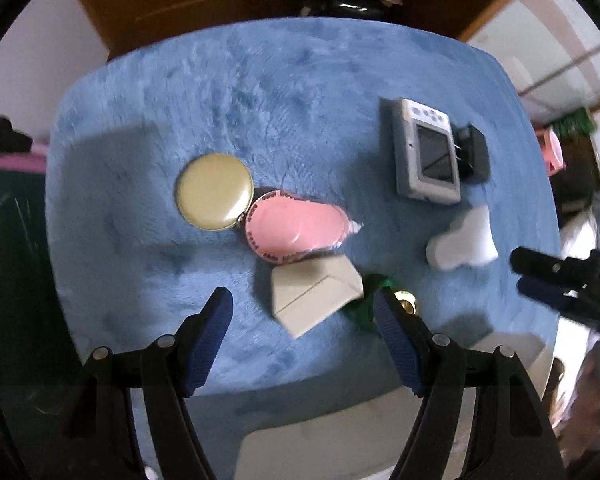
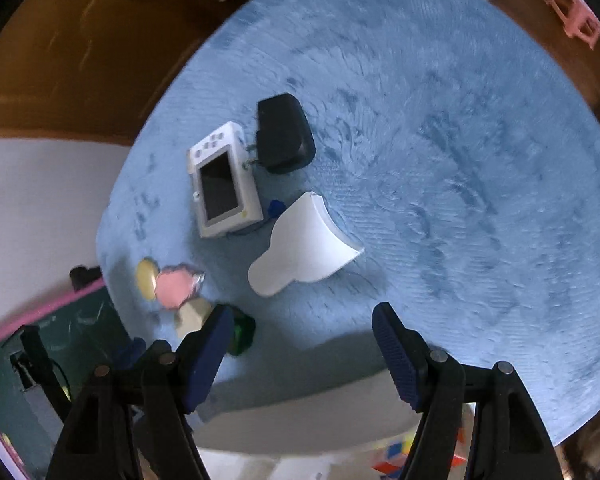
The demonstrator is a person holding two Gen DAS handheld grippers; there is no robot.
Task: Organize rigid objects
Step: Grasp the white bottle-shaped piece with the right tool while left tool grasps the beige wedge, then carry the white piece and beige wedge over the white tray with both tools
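Hovering over the blue plush surface [image 1: 260,92], both tools sit with jaws apart, holding nothing. Left tool [image 1: 303,314] has the beige wedge-shaped box [image 1: 314,298] lying just ahead between its fingers, long axis slanting across the gap. Right tool [image 2: 303,330] is nearer the white fan-shaped piece [image 2: 304,250], ahead and slightly left. Left looks better placed for the box.

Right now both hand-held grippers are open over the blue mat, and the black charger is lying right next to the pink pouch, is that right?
Not quite. The black charger lies beside the white handheld device, not the pink pouch, which sits against the round yellow case; the left wrist view shows this. Both hand-held grippers, left and right, are open over the blue mat.
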